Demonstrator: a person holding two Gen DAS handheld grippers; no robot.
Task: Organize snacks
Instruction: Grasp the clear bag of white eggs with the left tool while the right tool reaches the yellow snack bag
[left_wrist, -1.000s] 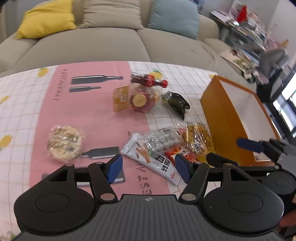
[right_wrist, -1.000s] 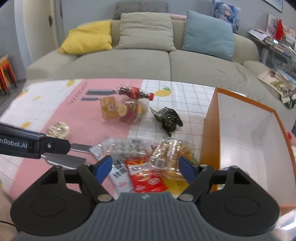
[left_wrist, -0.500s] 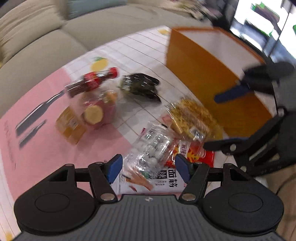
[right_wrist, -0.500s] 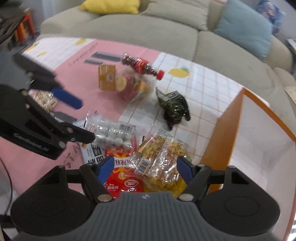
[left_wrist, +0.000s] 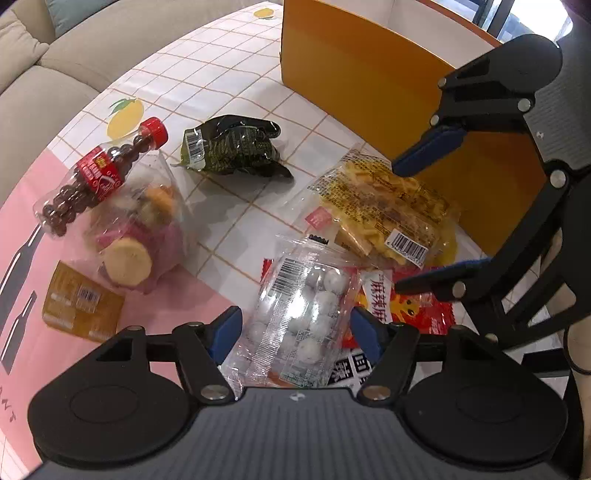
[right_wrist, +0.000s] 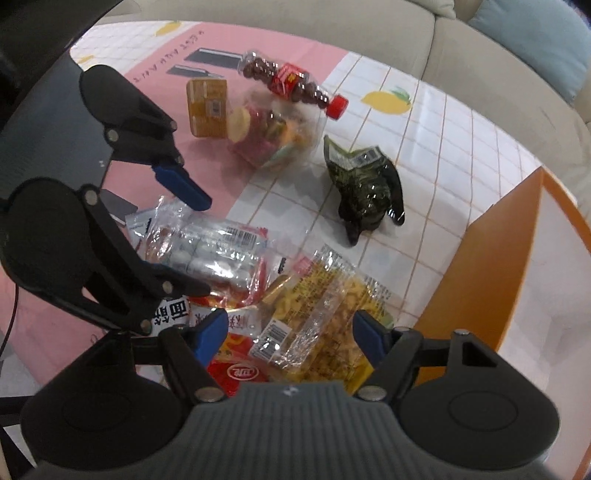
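My left gripper (left_wrist: 295, 330) points down over a clear packet of white balls (left_wrist: 299, 314). The packet lies between its blue pads, untouched, and the jaws are opening. My right gripper (right_wrist: 289, 334) hangs open over a yellow snack bag (right_wrist: 325, 314), which lies against the orange box (right_wrist: 491, 258). A red packet (left_wrist: 417, 306) and a white packet with black characters (left_wrist: 351, 369) lie under both. Each gripper shows in the other's view: the right gripper (left_wrist: 417, 218) and the left gripper (right_wrist: 192, 240).
Further back on the tablecloth lie a dark green packet (left_wrist: 236, 149), a cola-shaped candy bottle (left_wrist: 99, 177), a clear bag of mixed sweets (left_wrist: 140, 229) and a small orange pack (left_wrist: 81, 306). The orange box (left_wrist: 369, 74) stands open-topped at the right. A sofa (right_wrist: 406, 33) runs behind.
Both grippers have tipped downward and come in over the snack pile. The left one rolled and shifted right, from the pink cloth to over the packet of white balls.
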